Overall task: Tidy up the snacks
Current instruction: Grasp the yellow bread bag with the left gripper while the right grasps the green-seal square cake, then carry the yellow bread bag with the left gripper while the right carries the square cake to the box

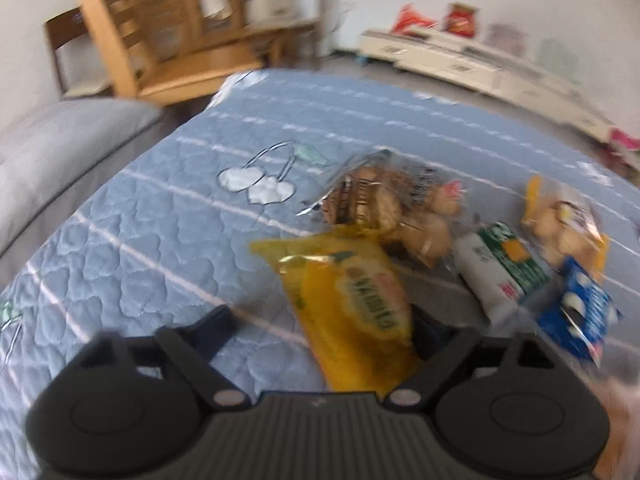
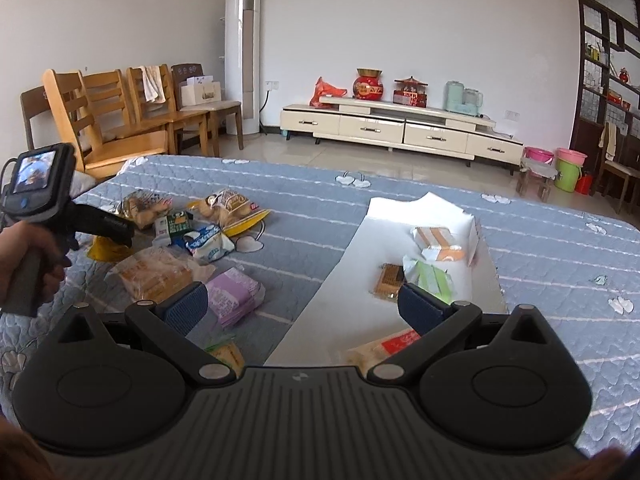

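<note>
Yellow packet (image 1: 352,312): long axis runs away from left gripper (image 1: 320,320) | jaws straddle it, grip unclear

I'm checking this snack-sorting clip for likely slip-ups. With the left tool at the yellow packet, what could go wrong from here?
1. The yellow packet lies between the left tool fingers, nearer one side; a lopsided pinch could let it twist or slip out.
2. The green-and-white carton and the clear biscuit bag crowd close, so lifting may drag or nudge them.
3. The left view is blurred; whether the pads have real contact cannot be told.
</note>
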A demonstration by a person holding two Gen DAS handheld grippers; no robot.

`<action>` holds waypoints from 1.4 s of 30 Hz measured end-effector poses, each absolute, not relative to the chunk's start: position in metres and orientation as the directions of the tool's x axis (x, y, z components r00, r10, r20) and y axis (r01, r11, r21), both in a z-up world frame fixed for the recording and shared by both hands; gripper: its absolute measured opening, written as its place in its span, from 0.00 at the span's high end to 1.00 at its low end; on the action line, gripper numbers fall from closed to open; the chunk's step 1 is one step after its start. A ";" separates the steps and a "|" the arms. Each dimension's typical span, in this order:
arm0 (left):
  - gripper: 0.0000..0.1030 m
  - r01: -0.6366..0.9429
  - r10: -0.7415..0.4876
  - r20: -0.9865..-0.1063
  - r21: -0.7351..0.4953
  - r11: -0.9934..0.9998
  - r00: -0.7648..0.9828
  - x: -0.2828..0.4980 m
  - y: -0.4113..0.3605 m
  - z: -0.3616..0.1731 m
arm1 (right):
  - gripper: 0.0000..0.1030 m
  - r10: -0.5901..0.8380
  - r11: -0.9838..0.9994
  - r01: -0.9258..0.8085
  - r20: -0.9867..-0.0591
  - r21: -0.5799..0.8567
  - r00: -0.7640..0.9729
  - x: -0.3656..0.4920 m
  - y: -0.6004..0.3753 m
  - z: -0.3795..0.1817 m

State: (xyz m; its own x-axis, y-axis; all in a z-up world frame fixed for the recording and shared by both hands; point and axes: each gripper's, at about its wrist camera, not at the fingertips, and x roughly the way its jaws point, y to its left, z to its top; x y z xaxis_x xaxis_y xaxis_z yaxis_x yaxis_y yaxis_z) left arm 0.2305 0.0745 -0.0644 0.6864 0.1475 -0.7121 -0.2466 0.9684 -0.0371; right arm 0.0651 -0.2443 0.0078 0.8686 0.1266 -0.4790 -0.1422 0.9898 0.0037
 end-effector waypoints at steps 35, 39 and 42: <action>0.61 0.031 -0.049 -0.566 -0.042 0.999 0.823 0.074 0.046 -0.017 | 0.43 0.322 0.931 -0.356 -0.630 0.076 0.707 0.077 -0.186 -0.046; 0.61 0.047 -0.060 -0.549 -0.038 0.998 0.833 0.066 0.040 -0.011 | 0.43 0.325 0.933 -0.353 -0.587 0.070 0.742 0.065 -0.188 -0.027; 0.61 0.055 -0.065 -0.532 -0.036 0.998 0.844 0.060 0.037 -0.004 | 0.43 0.328 0.934 -0.353 -0.549 0.064 0.769 0.055 -0.190 -0.010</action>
